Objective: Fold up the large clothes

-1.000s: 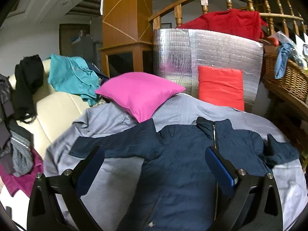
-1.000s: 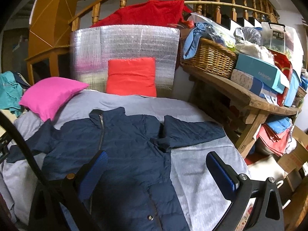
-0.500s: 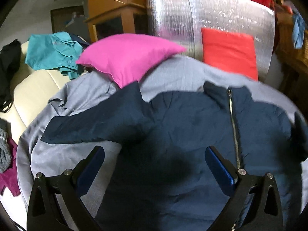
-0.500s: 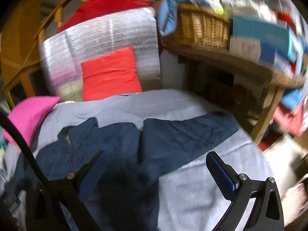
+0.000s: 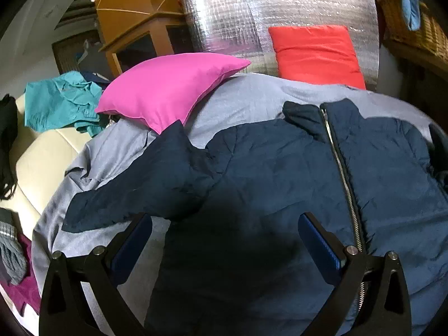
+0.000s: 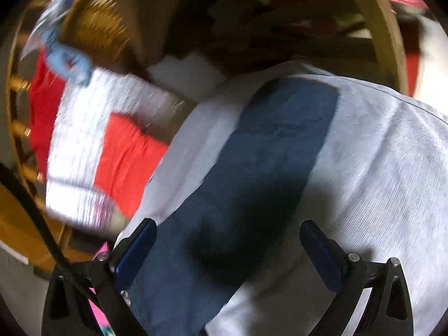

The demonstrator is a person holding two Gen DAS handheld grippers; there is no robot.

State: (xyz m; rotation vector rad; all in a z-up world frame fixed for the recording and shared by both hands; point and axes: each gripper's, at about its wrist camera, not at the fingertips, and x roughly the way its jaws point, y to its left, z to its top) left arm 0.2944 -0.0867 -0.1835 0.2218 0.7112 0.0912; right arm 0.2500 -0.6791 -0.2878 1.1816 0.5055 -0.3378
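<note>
Navy jacket (image 5: 280,182) flat, zip lengthwise, collar toward red cushion (image 5: 316,53)

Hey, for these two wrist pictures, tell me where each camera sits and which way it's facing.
Left wrist: behind the open left tool, low over the navy jacket, facing its zipper and pink pillow.
Right wrist: behind the open right tool, rolled and blurred, facing a jacket sleeve on the grey sheet.
Shared: jacket, sheet, red cushion.
</note>
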